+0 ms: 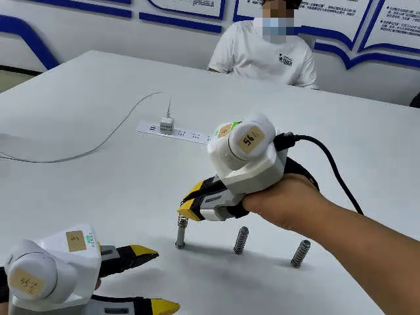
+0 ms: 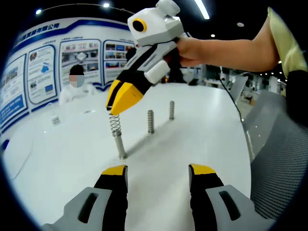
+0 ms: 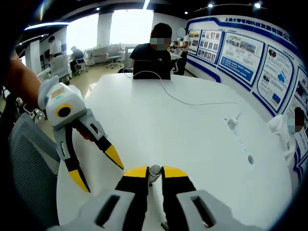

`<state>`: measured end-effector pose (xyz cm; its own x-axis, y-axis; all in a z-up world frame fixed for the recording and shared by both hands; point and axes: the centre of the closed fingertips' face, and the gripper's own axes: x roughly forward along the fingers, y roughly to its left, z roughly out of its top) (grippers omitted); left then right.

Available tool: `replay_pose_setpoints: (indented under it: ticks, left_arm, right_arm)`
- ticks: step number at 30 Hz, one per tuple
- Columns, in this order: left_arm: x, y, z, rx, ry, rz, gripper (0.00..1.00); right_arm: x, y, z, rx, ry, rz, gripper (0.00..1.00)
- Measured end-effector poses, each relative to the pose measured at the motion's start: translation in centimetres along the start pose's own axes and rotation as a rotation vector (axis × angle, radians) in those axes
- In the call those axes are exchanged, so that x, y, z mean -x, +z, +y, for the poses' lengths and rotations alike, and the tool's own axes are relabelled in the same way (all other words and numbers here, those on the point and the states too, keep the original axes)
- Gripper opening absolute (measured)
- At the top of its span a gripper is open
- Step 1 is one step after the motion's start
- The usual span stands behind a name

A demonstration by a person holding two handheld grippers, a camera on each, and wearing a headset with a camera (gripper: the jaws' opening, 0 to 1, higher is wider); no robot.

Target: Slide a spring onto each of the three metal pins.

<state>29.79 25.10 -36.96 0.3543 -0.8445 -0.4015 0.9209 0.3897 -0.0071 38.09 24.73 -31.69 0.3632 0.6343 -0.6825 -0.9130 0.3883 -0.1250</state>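
Three metal pins stand in a row on the white table [image 1: 98, 164]. The left pin [image 1: 180, 237] carries a spring [image 1: 182, 222] only around its top. My right gripper [image 1: 187, 210] is shut on that spring [image 3: 154, 171], which shows between its yellow tips [image 3: 155, 172]. In the left gripper view the spring [image 2: 115, 126] hangs under the right gripper [image 2: 118, 103] on the pin [image 2: 120, 147]. The middle pin [image 1: 241, 240] and the right pin [image 1: 301, 253] each wear a spring along their length. My left gripper [image 1: 164, 279] stands open, nothing in it, in front of the pins [image 2: 159, 169].
A white power strip [image 1: 174, 133] with a plugged charger and a thin cable lies further back on the table. A person in a white shirt [image 1: 262, 52] sits at the far side. A grey mesh chair [image 2: 274, 159] stands at the table's edge.
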Motion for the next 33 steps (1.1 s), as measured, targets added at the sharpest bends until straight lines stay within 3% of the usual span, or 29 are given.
replay_pose_setpoints:
  ticks: [19, 33]
  left_arm:
    - [-0.1, -0.4, 0.1, 0.007, 0.000, 0.010, 0.51]
    - [-0.2, -0.4, 0.1, 0.007, -0.001, 0.012, 0.51]
  right_arm:
    - [-2.5, -2.5, 0.4, -0.016, -0.002, 0.050, 0.12]
    - [-3.1, -3.3, 0.4, -0.022, 0.000, 0.069, 0.12]
